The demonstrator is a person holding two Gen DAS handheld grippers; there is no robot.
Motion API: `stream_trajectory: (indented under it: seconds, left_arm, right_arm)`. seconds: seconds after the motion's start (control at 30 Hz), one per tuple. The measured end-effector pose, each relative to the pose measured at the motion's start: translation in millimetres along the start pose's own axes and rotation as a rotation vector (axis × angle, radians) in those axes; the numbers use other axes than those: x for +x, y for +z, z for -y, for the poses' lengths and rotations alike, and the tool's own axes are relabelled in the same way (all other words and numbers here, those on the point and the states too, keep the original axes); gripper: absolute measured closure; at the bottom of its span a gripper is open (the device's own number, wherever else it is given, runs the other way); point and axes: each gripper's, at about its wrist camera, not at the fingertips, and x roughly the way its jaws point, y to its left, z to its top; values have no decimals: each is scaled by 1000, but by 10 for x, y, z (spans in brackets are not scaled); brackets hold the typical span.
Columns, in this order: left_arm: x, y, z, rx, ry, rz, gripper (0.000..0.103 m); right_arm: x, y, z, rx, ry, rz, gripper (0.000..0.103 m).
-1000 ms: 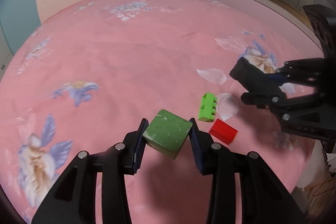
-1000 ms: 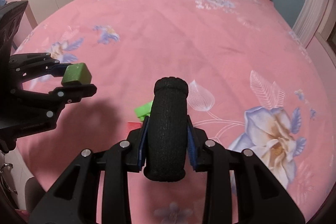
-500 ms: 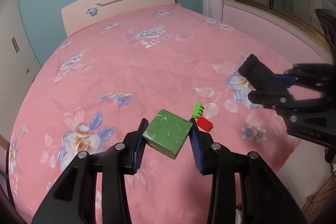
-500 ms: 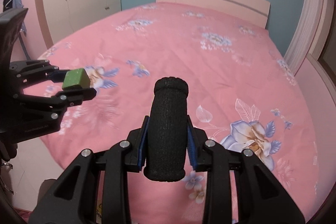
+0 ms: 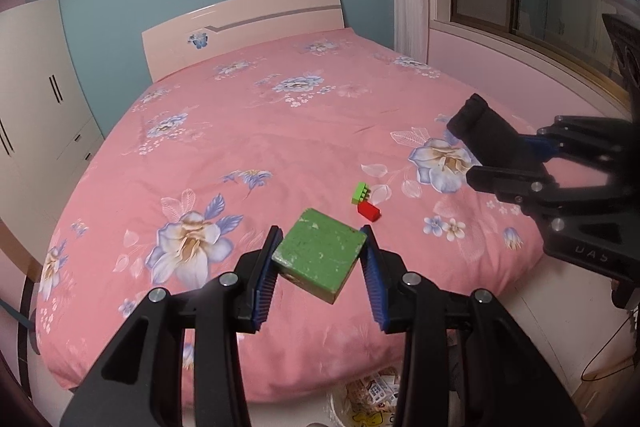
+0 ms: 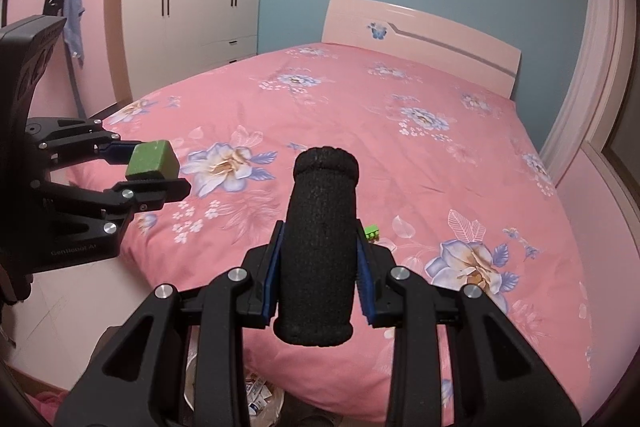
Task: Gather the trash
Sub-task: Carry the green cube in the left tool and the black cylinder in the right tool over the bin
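Left gripper [image 5: 320, 263] clamped on a green block [image 5: 319, 259]: flat, square, scuffed matte faces, tilted with one corner pointing down, held in the air above the foot of the bed [image 5: 280, 131].

Right gripper [image 6: 318, 269] clamped on a black roll [image 6: 320, 247]: cylindrical, knit-textured, long axis running along the fingers, pointing away toward the headboard [image 6: 424, 39].

On the bed's pink floral cover, near its foot: a studded green brick [image 5: 361, 192] touching a red brick [image 5: 369, 211]. A bin [image 5: 368, 399] with wrappers sits on the floor below the bed's foot.
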Motion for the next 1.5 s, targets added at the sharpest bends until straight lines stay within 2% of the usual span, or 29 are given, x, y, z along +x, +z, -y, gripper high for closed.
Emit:
stream_trajectory:
  seconds: [0.3, 0.43, 0.63, 1.03, 1.5]
  left_arm:
    - [-253, -332, 84, -14, 17, -13, 62]
    - [-289, -521, 104, -21, 12, -20, 62]
    - [-181, -878, 105, -45, -1, -74, 62]
    - [159, -1425, 90, -83, -24, -182, 62]
    - [831, -2065, 166, -157, -98, -353, 62]
  right_arm:
    - [-356, -216, -251, -28, 19, 21, 70]
    - [-384, -314, -312, -22, 37, 18, 70]
    - [-304, -547, -436, -27, 56, -20, 70]
    - [113, -1027, -652, -36, 109, -132, 70]
    - [801, -1721, -832, -10, 176, -312, 70]
